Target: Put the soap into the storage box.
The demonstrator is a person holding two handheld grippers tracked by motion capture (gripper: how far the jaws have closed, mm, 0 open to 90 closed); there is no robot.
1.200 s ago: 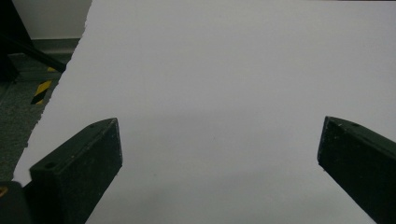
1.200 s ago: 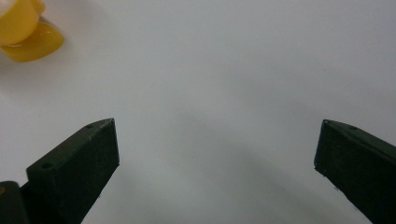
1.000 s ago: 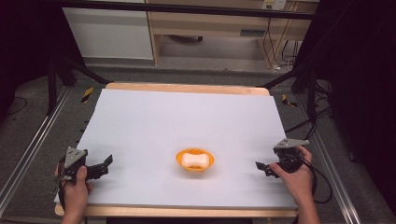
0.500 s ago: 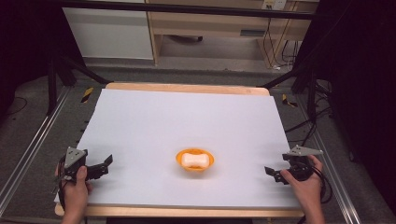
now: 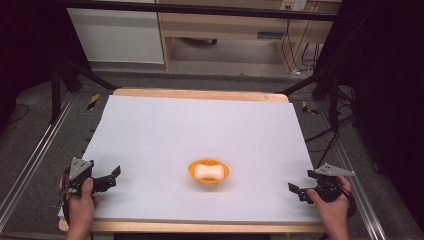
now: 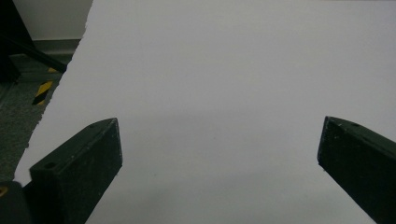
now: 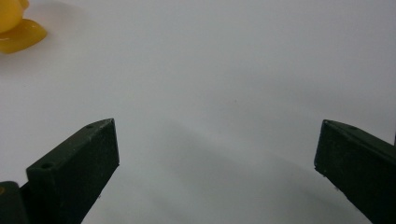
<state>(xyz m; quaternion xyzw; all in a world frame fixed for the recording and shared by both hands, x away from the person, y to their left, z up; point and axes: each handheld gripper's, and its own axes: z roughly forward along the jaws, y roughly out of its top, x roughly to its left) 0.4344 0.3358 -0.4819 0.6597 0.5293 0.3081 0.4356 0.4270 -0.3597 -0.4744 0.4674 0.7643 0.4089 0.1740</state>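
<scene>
Overhead view; two low table-level views

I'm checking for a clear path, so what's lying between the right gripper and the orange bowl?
Nothing: in the high view, only bare white tabletop separates the right gripper from the orange bowl.

- The left gripper (image 5: 111, 176) is black, with a grey three-cornered plate on top, at the table's (image 5: 200, 125) near left corner.
- The right gripper (image 5: 295, 190) matches it, with a dark cable looping beside it.
- Each blocky black jaw has small round holes.
</scene>
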